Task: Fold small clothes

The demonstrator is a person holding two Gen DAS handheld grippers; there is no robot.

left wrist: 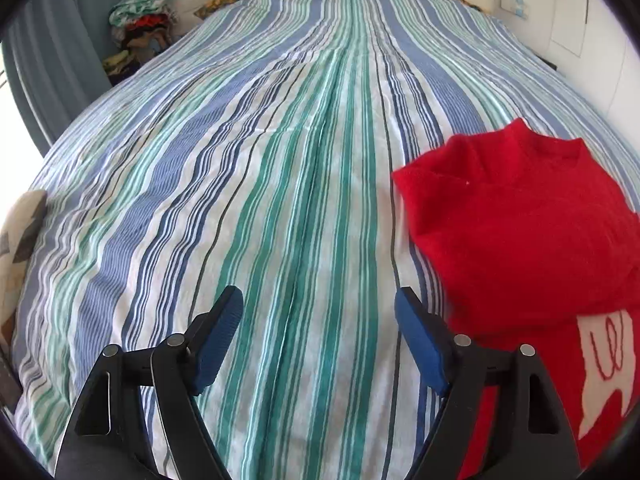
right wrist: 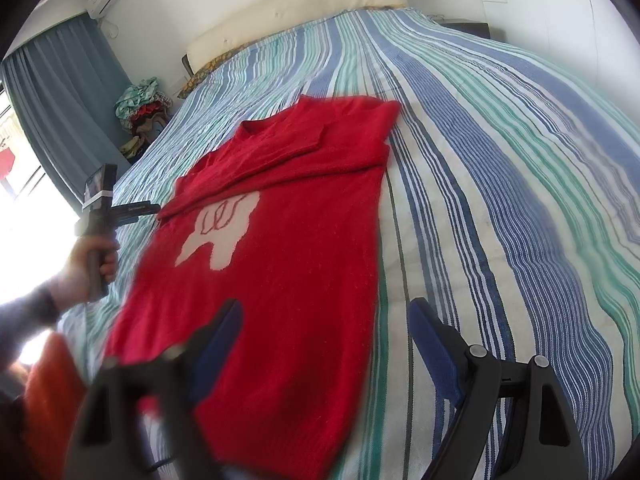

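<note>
Left tongs [left wrist: 319, 306]: spread wide, nothing between the pads; above bare striped bedspread [left wrist: 280, 160], just left of the sweater
Right tongs [right wrist: 326, 316]: spread, empty; over the sweater's lower edge
Sweater [right wrist: 288, 240]: red, flat on the bedspread; sleeves folded across the chest; white patch [right wrist: 220, 232] showing
Left hand [right wrist: 96, 256]: gripping its handle beside the sweater

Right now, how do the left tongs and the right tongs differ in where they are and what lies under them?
The left tongs hang over bare striped bedspread, beside the red sweater; the right tongs hang over the sweater's lower part and right edge. The left tongs appear sharp in their own view; one finger of the right tongs is blurred. Both stand open, holding nothing.
</note>
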